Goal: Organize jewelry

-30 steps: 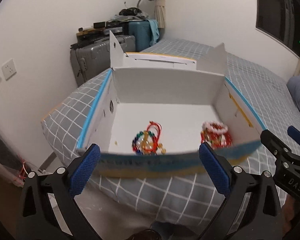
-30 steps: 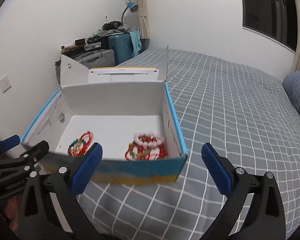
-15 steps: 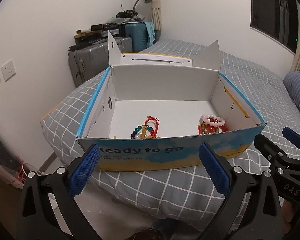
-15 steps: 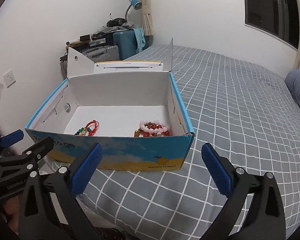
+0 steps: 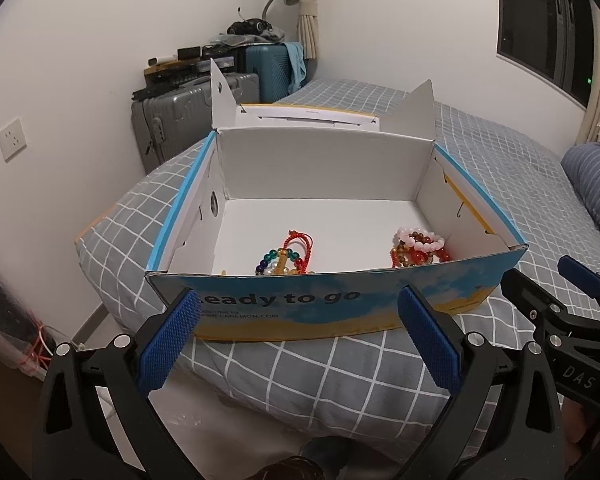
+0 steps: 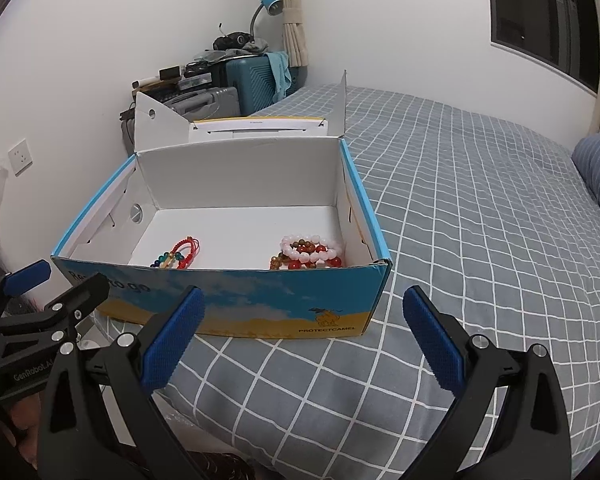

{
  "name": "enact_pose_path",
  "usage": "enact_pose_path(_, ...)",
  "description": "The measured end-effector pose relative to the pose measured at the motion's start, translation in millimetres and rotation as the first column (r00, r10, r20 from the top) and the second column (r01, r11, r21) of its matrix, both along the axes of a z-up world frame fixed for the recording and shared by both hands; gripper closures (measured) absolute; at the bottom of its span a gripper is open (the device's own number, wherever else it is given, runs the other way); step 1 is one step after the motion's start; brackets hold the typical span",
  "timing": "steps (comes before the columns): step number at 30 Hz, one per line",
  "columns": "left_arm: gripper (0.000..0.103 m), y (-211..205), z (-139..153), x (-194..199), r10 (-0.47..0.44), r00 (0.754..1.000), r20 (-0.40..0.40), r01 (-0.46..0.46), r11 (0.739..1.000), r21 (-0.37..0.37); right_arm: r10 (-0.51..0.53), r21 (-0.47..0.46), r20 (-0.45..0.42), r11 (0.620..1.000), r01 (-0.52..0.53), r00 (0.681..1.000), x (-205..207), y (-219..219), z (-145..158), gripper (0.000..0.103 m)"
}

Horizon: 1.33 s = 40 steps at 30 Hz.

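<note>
An open cardboard box with a blue and yellow front sits on the bed's corner. Inside lie two heaps of bead bracelets: a multicoloured and red-cord heap at the left, and a pink, red and brown heap at the right. My left gripper is open and empty, in front of the box. My right gripper is open and empty, in front of the box's right half. Each gripper shows at the edge of the other's view.
The bed has a grey checked cover and stretches right and back. Suitcases with clutter on top and a blue lamp stand against the wall behind. A striped pillow lies at the far right. The floor drops off left of the bed.
Both grippers have drawn back and lower from the box, so its front face now shows and the bracelets sit partly behind the front wall. The jaws stay open.
</note>
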<state>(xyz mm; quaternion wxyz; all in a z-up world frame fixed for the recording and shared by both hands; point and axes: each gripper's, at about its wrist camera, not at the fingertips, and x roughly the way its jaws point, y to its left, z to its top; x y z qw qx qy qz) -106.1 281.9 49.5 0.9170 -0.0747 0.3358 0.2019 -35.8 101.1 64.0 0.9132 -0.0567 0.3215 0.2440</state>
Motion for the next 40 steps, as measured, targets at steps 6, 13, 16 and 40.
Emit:
enact_pose_path(6, 0.006, 0.6, 0.1, 0.0, 0.000, 1.000, 0.001, 0.000, 1.000, -0.002, -0.001, -0.003, -0.003, 1.000, 0.001, 1.000, 0.7, -0.3, -0.6, 0.008)
enact_pose_path(13, 0.006, 1.3, 0.9, 0.6, -0.013, 1.000, -0.003, 0.013, 1.000, -0.022, 0.007, -0.009, -0.006, 1.000, -0.007, 1.000, 1.5, 2.0, -2.2, 0.008)
enact_pose_path(16, 0.006, 0.6, 1.6, 0.7, -0.007, 1.000, -0.001, 0.007, 1.000, -0.011, 0.007, -0.010, -0.007, 1.000, -0.008, 1.000, 1.5, 3.3, -2.5, 0.008)
enact_pose_path(40, 0.006, 2.7, -2.3, 2.6, 0.026, 1.000, -0.008, -0.026, 0.999, 0.022, 0.007, -0.014, -0.002, 1.000, -0.007, 1.000, 1.0, 5.1, -2.5, 0.008)
